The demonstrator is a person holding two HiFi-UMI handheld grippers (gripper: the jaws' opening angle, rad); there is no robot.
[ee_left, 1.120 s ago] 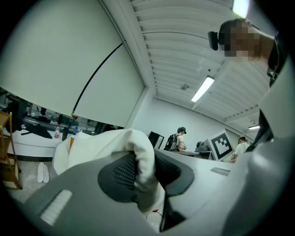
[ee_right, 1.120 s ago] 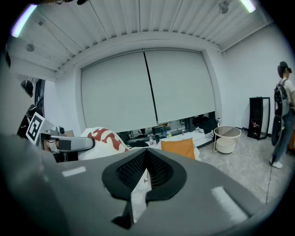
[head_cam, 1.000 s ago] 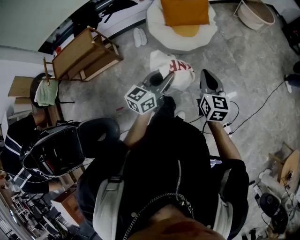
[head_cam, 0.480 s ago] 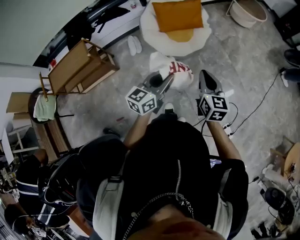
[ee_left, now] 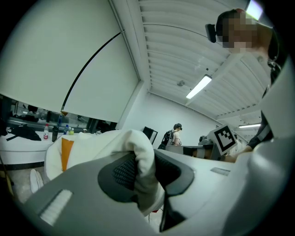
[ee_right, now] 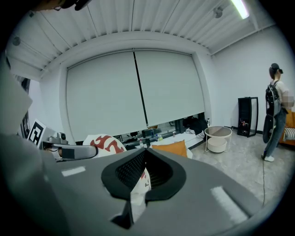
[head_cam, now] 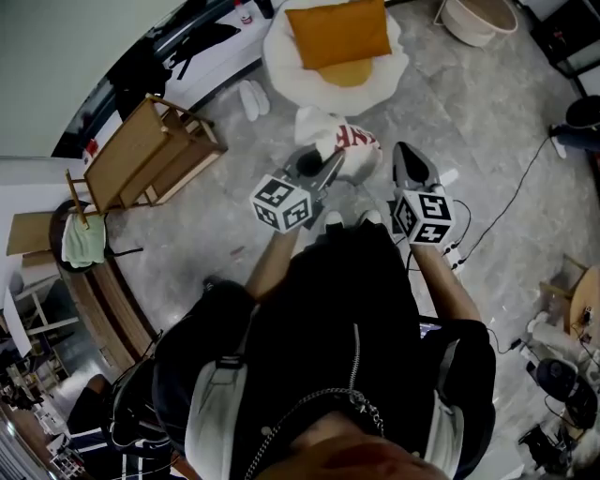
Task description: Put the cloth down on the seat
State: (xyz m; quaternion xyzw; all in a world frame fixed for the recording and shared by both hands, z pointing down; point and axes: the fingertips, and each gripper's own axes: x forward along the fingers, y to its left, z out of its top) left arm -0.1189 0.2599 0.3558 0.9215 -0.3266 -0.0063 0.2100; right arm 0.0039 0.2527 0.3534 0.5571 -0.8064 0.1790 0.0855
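White cloth (head_cam: 349, 141): soft fabric with red print, bunched in a loose bundle. It is held up off the floor between the two grippers, in front of the person's feet and short of the seat, not touching it.
Left gripper (ee_left: 144, 174): jaws part-way closed and clamped on a thick white fold of the cloth. The fold bulges up over the pads and hangs below them.
Right gripper (ee_right: 145, 154): jaws drawn together at the tips. A narrow strip of the printed cloth sits in the slit between the pads, pinched there.
Seat (head_cam: 281, 73): round white pouf, low and wide, on the floor just beyond the cloth.
Orange cushion (head_cam: 337, 33): lies flat on top of the seat, covering most of its middle.
Floor (head_cam: 487, 122): pale grey, stone-patterned.
Wooden rack (head_cam: 141, 155): light wood frame on the floor to the left of the seat, well apart from the cloth.
Green towel (head_cam: 82, 239): hangs at the far left, beyond the wooden rack.
Basket (head_cam: 478, 19): pale round tub on the floor to the right of the seat.
Cable (head_cam: 511, 202): thin dark line trailing across the floor at right.
Bystander (ee_right: 275, 110): stands at the far right of the room, wearing a dark backpack.
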